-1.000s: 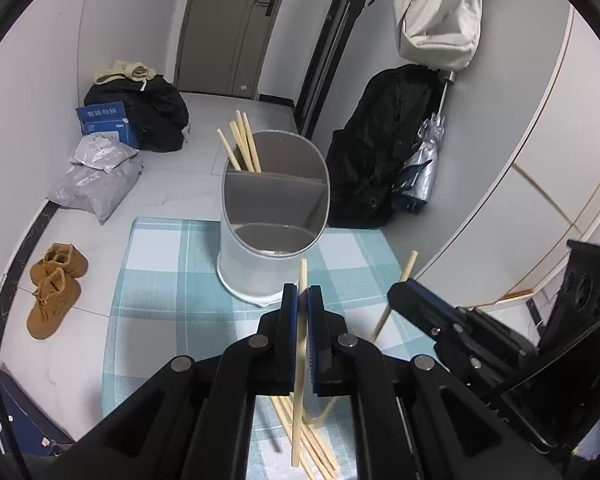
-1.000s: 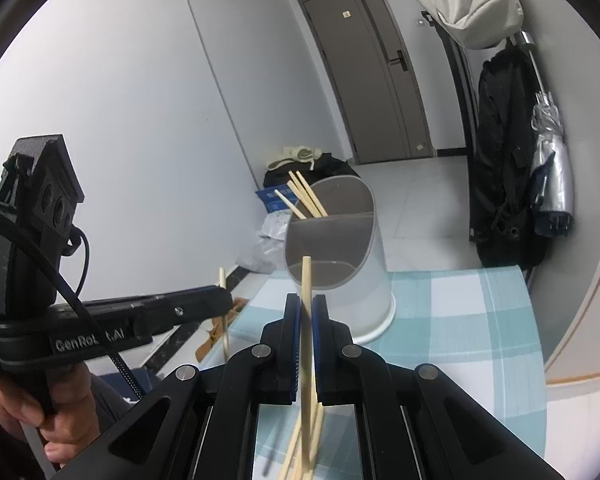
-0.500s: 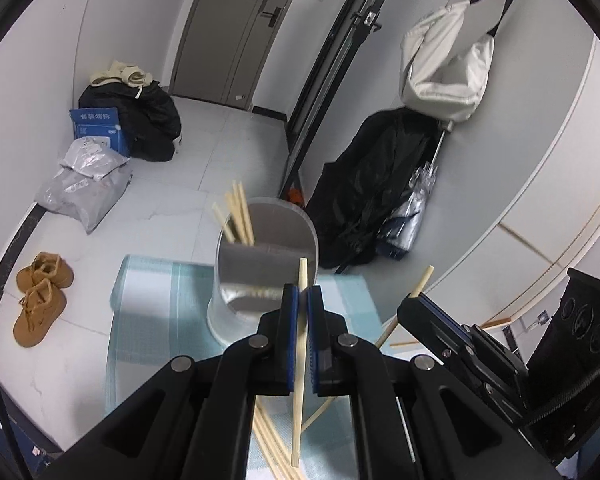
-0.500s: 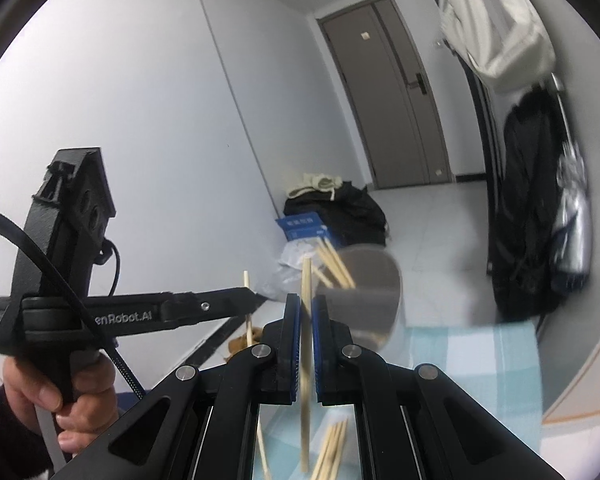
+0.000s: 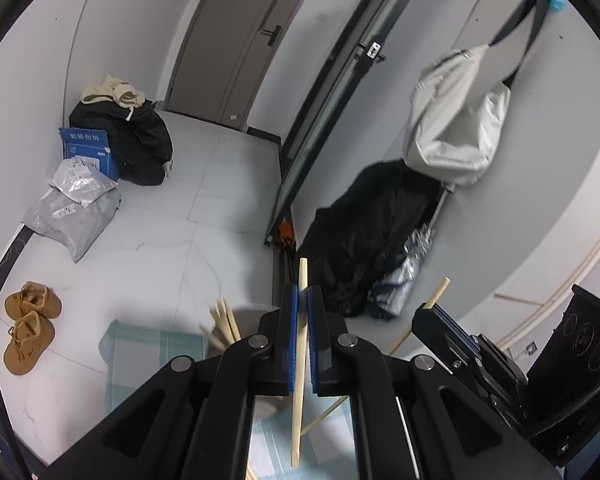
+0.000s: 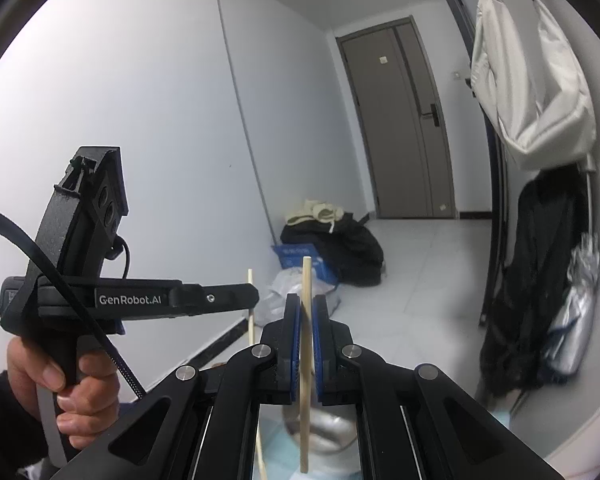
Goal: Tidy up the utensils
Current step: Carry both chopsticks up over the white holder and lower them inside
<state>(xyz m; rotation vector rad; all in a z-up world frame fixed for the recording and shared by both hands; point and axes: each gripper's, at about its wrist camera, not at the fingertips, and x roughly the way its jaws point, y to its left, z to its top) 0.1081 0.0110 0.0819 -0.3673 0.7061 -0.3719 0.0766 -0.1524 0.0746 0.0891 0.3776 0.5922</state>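
**Two chopsticks pinched, one per gripper**

Left gripper (image 5: 302, 312) clamped tight on a pale wooden chopstick (image 5: 299, 364), held upright, tip poking above the blue pads. Right gripper (image 6: 306, 320) likewise closed on a second pale wooden chopstick (image 6: 306, 368), also near vertical. Below, blurred: grey oval utensil holder (image 6: 320, 438) on a light blue checked tablecloth (image 5: 140, 356), several more chopsticks (image 5: 224, 326) standing in it. Seen in the right wrist view: a hand (image 6: 60, 392) wrapped round the left gripper's handle.
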